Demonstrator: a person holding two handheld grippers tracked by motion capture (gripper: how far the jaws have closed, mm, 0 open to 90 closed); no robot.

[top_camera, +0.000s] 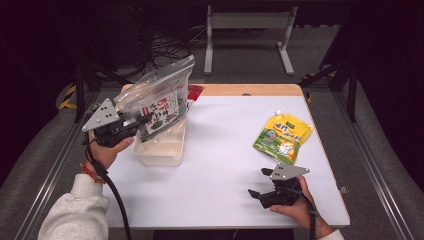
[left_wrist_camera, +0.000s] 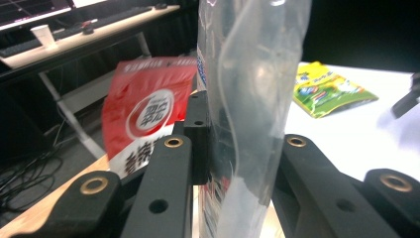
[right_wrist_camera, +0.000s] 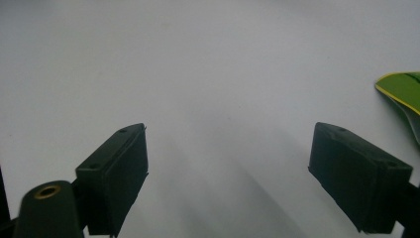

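Step in hand: bagging of snack packets is going on; the left hand-held gripper [top_camera: 142, 120] is clenching the side of a clear zip bag [top_camera: 160, 95] and holding it up over a clear plastic tub [top_camera: 162, 147] near the left edge of the desk [top_camera: 225, 175].
Bag: it is hanging upright above the tub, its mouth pointing up and back, and a printed packet [top_camera: 162, 112] is sitting inside it.
Left hand-held gripper, its own view: the pads are pressing on the clear film [left_wrist_camera: 247, 99] from both sides.
Right hand-held gripper [top_camera: 260, 182]: released, its jaws standing wide apart with nothing between them, hovering low over the bare desk near the front right corner.
Yellow-green pouch [top_camera: 282, 137]: lying flat toward the right edge of the desk, just beyond the right hand-held gripper and apart from it.
Red packet [left_wrist_camera: 148, 109]: lying at the back left corner of the desk, behind the bag.
Next move, as a judgement: the right hand-held gripper is probably going to reach for the yellow-green pouch, close on one edge, and carry it to the bag's mouth while the left one is keeping the bag steady.
Count: one zip bag, one tub, one pouch, one red packet, one packet in the bag, two hand-held grippers.
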